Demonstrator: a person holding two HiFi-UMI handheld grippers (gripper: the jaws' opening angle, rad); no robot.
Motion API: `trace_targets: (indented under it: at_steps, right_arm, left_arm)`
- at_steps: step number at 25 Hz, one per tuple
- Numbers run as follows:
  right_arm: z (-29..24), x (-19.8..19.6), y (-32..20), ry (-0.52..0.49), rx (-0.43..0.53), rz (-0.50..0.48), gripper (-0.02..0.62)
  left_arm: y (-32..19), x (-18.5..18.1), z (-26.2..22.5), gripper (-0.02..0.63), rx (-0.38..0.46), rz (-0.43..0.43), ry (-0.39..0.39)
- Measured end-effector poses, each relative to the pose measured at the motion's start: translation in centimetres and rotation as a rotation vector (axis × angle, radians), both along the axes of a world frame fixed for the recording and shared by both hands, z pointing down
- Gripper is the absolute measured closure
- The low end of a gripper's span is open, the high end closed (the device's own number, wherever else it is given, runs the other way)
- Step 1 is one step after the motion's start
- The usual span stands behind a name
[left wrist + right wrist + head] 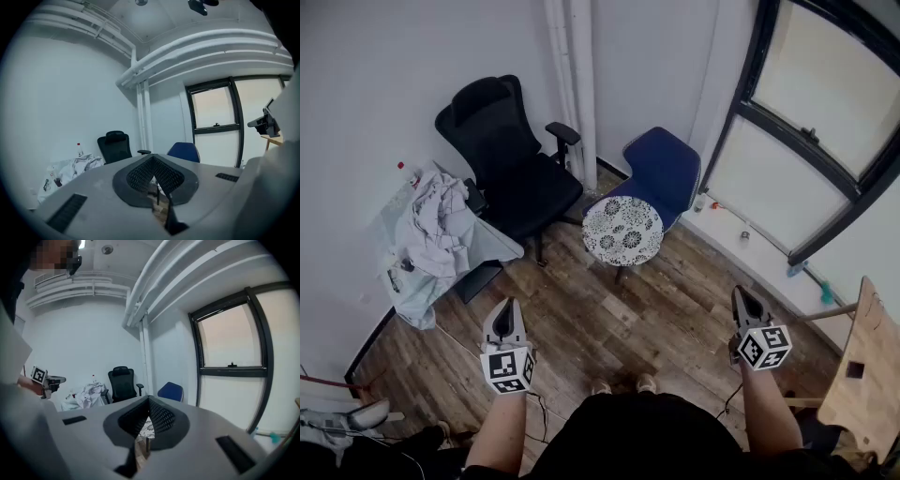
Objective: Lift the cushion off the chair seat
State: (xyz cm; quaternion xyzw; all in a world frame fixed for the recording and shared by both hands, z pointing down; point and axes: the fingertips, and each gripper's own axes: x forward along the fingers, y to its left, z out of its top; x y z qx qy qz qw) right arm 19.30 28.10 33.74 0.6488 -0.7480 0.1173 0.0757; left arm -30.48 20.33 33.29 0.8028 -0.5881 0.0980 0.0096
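A round white cushion with a dark flower pattern [622,231] lies flat on the seat of a blue chair [664,169] by the far wall. Both grippers hang near the person's body, well short of the chair and apart from it. My left gripper [506,314] is at the lower left with its fingers together and nothing between them. My right gripper [742,302] is at the lower right, also shut and empty. In the right gripper view the cushion [147,426] shows past the jaw tips, below the blue chair [170,391]. The left gripper view shows the blue chair [183,151] ahead.
A black office chair [506,159] stands left of the blue chair. A low table with crumpled white cloth [436,225] sits by the left wall. White pipes [572,84] run up the corner. A dark-framed window [806,131] is on the right, a wooden board [872,375] at the lower right.
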Motion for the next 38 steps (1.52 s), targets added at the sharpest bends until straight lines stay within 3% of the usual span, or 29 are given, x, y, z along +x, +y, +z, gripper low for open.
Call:
trace_targets:
  at_steps: [17,28,38]
  right_arm:
    - [-0.1,-4.4,-1.8,0.023,-0.001,-0.019,0.583]
    - [-0.7,-8.8,0.0,-0.011,0.043,0.029,0.583]
    - [0.2,-9.4,-0.1,-0.039,0.044,0.02,0.583]
  left_arm:
    - [-0.3,-3.5,0.7,0.601,-0.002,-0.01,0.013]
    - [-0.5,-6.2,2.6,0.601,-0.015,0.057,0.013]
    - [-0.4,-5.9,3.8,0.601,-0.023,0.064,0.017]
